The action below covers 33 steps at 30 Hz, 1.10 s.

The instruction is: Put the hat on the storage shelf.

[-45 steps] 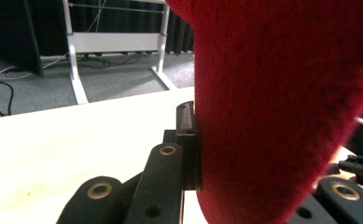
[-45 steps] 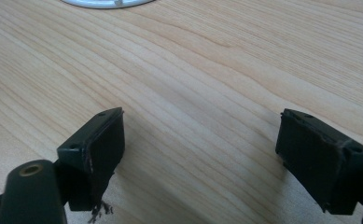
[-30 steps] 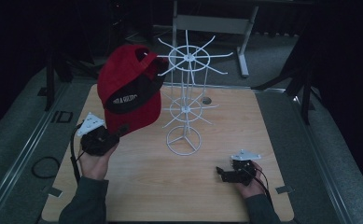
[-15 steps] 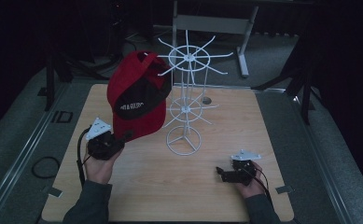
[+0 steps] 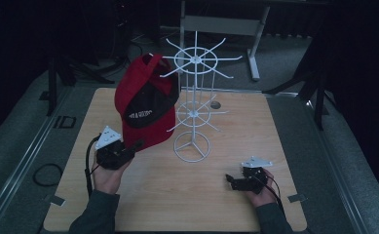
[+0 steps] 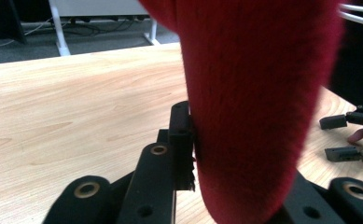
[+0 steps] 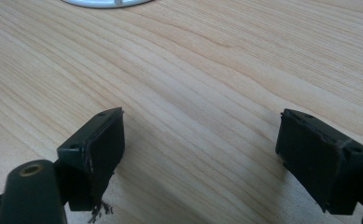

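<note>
A red cap [image 5: 145, 97] with a dark underbrim hangs against the white wire rack [image 5: 194, 97], its top strap up by one arm of the rack's upper wheel. My left gripper [image 5: 134, 146] holds the brim's lower edge. In the left gripper view one finger [image 6: 181, 135] lies against the red cap [image 6: 254, 93]; the other is hidden behind it. Its jaws have just been opening a little, with the brim still between them. My right gripper [image 5: 232, 181] rests on the table at the front right, open, with nothing between its fingers [image 7: 200, 154].
The rack's ring base [image 5: 192, 146] stands mid-table on the wooden tabletop [image 5: 177, 204]. A desk frame [image 5: 221, 24] stands beyond the far edge. A cable trails from the left gripper toward the table's front left.
The cap has travelled right and slightly down with the left hand, from left of the rack to against its upper wheel. The right hand has not moved.
</note>
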### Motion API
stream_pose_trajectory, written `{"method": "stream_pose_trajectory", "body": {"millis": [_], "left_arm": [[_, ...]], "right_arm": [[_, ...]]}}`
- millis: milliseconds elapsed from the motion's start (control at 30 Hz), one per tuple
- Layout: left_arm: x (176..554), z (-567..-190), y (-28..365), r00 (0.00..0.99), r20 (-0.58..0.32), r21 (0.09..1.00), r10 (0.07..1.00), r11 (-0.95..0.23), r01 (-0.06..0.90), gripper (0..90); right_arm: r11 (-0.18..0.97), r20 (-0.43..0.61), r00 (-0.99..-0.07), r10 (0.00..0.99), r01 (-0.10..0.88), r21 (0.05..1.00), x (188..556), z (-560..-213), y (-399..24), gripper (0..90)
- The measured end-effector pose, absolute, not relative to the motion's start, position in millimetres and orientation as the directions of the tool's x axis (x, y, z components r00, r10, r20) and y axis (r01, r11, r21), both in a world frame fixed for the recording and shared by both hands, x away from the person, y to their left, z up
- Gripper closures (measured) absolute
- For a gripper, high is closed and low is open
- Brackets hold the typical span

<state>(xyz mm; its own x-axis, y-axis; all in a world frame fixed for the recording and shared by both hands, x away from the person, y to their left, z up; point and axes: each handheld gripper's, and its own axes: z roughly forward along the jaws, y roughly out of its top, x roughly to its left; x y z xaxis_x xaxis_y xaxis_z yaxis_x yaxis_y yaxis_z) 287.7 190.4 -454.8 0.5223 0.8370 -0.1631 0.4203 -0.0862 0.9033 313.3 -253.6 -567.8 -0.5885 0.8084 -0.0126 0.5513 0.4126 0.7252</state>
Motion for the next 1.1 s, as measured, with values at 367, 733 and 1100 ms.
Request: {"method": "stream_pose_trajectory", "body": {"millis": [367,733,1100], "left_arm": [[288,-454,193,0.53,-0.167,0.907,0.832,-0.081,0.414,56.2],[290,-460,199,0.513,-0.177,0.899,0.84,-0.074,0.432,41.9],[294,-463,209,0.451,-0.203,0.88,0.869,-0.04,0.473,23.1]], "right_arm": [[0.412,-0.012,-0.589,0.808,0.552,0.725,313,-568,-254,15.3],[0.413,-0.012,-0.589,0.808,0.552,0.724,313,-568,-254,15.3],[0.412,-0.012,-0.588,0.808,0.552,0.725,313,-568,-254,15.3]]}}
